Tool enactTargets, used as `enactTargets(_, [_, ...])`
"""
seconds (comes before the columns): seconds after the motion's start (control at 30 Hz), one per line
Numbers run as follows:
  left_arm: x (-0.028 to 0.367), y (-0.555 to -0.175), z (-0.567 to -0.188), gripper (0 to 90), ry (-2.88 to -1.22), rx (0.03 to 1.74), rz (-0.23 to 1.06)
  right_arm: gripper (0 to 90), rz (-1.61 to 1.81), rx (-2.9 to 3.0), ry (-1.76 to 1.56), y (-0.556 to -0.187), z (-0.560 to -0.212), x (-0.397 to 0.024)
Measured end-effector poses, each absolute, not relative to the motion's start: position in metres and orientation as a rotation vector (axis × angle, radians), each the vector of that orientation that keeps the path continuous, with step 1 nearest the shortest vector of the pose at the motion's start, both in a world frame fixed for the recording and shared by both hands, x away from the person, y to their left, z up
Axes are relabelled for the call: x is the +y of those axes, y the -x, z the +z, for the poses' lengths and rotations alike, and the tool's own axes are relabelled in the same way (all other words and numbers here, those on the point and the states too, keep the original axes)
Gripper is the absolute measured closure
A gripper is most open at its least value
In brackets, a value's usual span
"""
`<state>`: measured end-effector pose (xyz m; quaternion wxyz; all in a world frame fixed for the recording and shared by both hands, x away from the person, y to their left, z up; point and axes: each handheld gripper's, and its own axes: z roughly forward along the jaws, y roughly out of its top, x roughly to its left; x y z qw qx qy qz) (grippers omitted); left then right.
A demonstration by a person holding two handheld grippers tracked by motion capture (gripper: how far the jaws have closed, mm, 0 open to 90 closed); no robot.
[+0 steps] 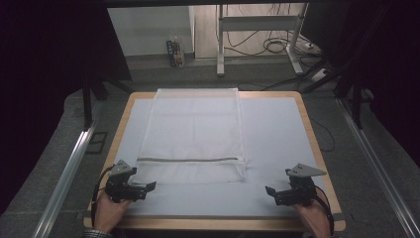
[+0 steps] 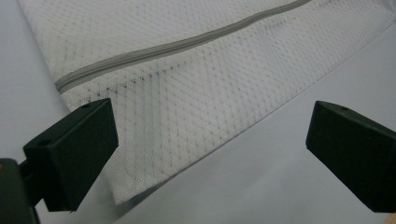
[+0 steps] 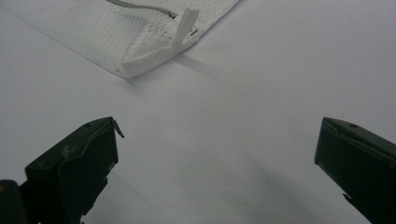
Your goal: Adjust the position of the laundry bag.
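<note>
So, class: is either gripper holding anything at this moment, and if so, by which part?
Nothing is held. The left gripper and right gripper are both open, jaws apart over the table, and neither touches the white mesh bag.

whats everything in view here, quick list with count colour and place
mesh bag: 1, white, flat on the middle of the table, reaching its far edge
zipper: 1, grey, across the bag near its near end
table: 1, pale top with a wooden rim, centre
desk frame: 1, white, on the floor beyond the table
cables: several, dark, on the floor under that frame
left gripper: 1, black, open, near left corner, by the bag's corner
right gripper: 1, black, open, near right corner, on bare table
hands: 2, holding the grippers
</note>
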<state>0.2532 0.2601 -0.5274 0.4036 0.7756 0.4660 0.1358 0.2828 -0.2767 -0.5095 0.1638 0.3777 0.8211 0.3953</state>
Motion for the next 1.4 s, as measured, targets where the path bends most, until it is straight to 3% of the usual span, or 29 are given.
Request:
enactTargets(1.23, [0.270, -0.271, -0.532, 5.5, -1.953, 1.275, 0.452, 0.0, 1.247, 2.357, -1.142, -0.319, -0.505, -0.252])
enactTargets(1.4, [0.273, -0.282, -0.530, 5.6, -1.904, 1.307, 0.429, 6.0, 1.222, 2.383, -1.178, -0.328, -0.501, -0.246])
